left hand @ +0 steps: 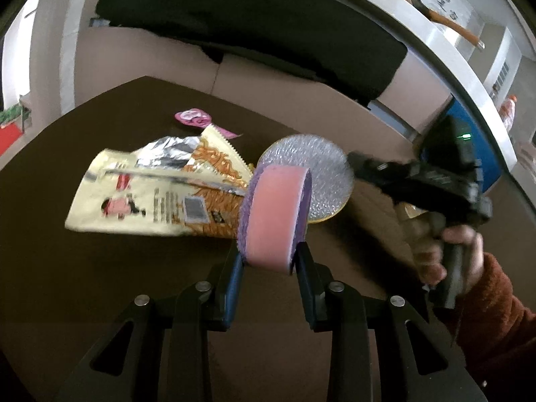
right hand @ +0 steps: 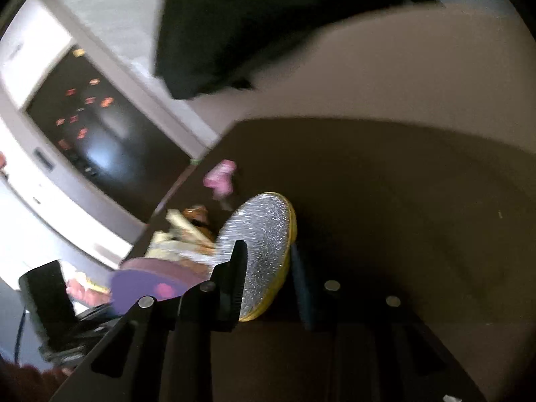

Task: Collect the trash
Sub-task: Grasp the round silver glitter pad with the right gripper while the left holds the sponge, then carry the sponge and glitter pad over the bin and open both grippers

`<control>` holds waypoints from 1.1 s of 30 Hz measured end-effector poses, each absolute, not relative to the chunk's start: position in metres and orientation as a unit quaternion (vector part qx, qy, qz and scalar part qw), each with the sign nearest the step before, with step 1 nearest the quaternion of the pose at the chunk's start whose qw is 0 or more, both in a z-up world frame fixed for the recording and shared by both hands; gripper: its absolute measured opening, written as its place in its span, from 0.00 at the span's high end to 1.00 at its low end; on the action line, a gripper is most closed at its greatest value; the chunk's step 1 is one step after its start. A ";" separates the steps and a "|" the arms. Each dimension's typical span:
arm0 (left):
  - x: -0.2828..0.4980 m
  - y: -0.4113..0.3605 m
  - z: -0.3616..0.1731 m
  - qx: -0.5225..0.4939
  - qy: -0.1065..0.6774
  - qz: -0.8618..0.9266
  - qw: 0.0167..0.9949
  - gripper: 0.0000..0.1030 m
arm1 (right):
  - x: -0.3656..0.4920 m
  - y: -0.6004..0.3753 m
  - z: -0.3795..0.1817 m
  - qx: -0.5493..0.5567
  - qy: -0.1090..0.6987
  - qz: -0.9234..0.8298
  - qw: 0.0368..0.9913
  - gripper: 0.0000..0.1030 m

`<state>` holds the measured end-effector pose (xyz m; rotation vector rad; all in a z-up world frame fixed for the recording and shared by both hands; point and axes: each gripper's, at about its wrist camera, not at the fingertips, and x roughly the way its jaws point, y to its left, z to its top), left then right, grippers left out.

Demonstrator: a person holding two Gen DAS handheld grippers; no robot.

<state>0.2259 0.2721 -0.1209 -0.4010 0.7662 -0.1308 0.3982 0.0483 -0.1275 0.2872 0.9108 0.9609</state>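
My left gripper (left hand: 269, 254) is shut on a round pink and purple sponge (left hand: 274, 214), held on edge above the dark brown table (left hand: 100, 268). My right gripper (right hand: 268, 258) is shut on a round silver and yellow scouring sponge (right hand: 264, 251); it also shows in the left wrist view (left hand: 318, 167), just behind the pink sponge. An opened cream and orange snack wrapper (left hand: 157, 191) with foil lining lies on the table left of the sponges. A small pink wrapper (left hand: 197, 119) lies behind it, also in the right wrist view (right hand: 221, 176).
A black cloth (left hand: 234, 23) hangs over a beige sofa (left hand: 268, 77) behind the table. A white counter edge (left hand: 462, 67) curves at the right. A dark TV cabinet (right hand: 93, 124) stands at the left of the right wrist view.
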 end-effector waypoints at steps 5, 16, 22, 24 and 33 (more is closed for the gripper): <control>0.214 0.284 -0.123 -0.209 0.361 -0.054 0.907 0.69 | 0.373 0.076 -0.098 0.097 0.403 0.487 0.769 0.77; 0.209 0.281 -0.104 -0.193 0.326 -0.038 0.925 0.69 | 0.375 0.113 -0.110 0.002 0.404 0.414 0.816 0.87; 0.215 0.258 -0.079 -0.160 0.300 -0.027 0.940 0.70 | 0.349 0.087 -0.071 -0.059 0.347 0.396 0.848 0.87; 0.216 0.246 -0.068 -0.144 0.292 -0.023 0.945 0.70 | 0.342 0.074 -0.059 -0.066 0.331 0.390 0.857 0.87; 0.215 0.175 0.001 -0.075 0.221 -0.023 0.972 0.70 | 0.310 -0.007 0.003 -0.068 0.259 0.340 0.901 0.87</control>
